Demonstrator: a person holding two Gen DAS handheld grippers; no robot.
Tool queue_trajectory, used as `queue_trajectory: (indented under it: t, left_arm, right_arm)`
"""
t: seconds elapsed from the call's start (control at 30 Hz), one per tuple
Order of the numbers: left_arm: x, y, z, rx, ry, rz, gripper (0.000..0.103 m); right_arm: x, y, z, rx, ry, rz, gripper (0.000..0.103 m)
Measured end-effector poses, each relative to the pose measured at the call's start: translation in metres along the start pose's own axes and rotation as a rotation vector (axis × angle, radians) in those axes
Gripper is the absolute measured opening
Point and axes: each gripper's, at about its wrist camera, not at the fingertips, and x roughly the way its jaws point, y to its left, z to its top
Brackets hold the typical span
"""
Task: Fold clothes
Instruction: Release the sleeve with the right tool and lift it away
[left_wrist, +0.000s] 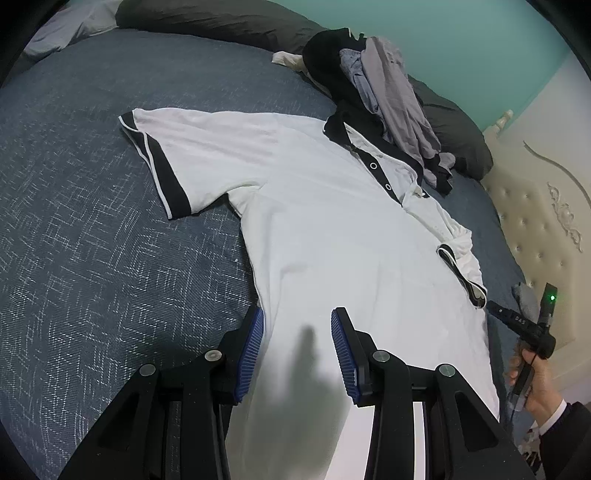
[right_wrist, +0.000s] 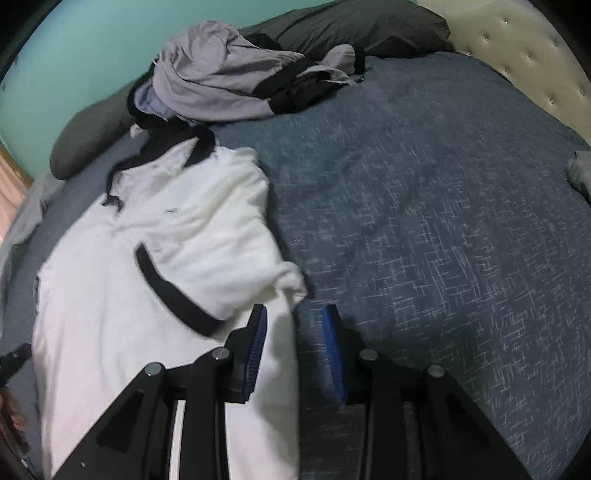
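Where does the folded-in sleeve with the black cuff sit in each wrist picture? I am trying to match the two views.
Left wrist view: the folded-in sleeve lies at the right edge of the white polo shirt, right of centre.
Right wrist view: the same sleeve lies left of centre, just ahead of the right claw.
Shared landmark: the pile of grey and black clothes beyond the collar.

Both wrist views down onto shirt (left_wrist: 332, 229)
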Motion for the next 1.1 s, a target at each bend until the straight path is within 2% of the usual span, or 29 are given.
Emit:
queue_trajectory:
  t: [0.33,0.43,0.53,0.7,0.83,1.0,1.1]
  left_arm:
    - [0.011,0.003,-0.003,-0.003,0.025,0.011,0.042]
    - [0.012,0.003,-0.003,-0.001,0.027,0.013,0.042]
    - [0.014,0.002,-0.004,0.001,0.031,0.012,0.042]
    - [0.014,0.001,-0.004,-0.003,0.031,0.010,0.042]
    - [0.014,0.003,-0.003,-0.007,0.032,0.006,0.042]
    - [0.014,0.005,-0.003,-0.016,0.034,0.003,0.042]
    - [0.013,0.006,-0.002,-0.017,0.032,0.003,0.042]
  right_arm:
    - [0.028,0.004,0.009,-0.059,0.001,-0.035,0.031]
    - [0.028,0.011,0.008,-0.117,-0.009,-0.026,0.012]
    - [0.023,0.018,0.004,-0.175,-0.029,-0.024,0.004]
    - [0.010,0.013,0.001,-0.185,-0.084,-0.042,0.002]
    - [0.008,0.011,-0.001,-0.207,-0.087,-0.079,0.002]
    - [0.014,0.003,-0.002,-0.166,-0.034,0.019,0.002]
    - [0.006,0.001,0.002,-0.143,-0.035,0.053,0.003]
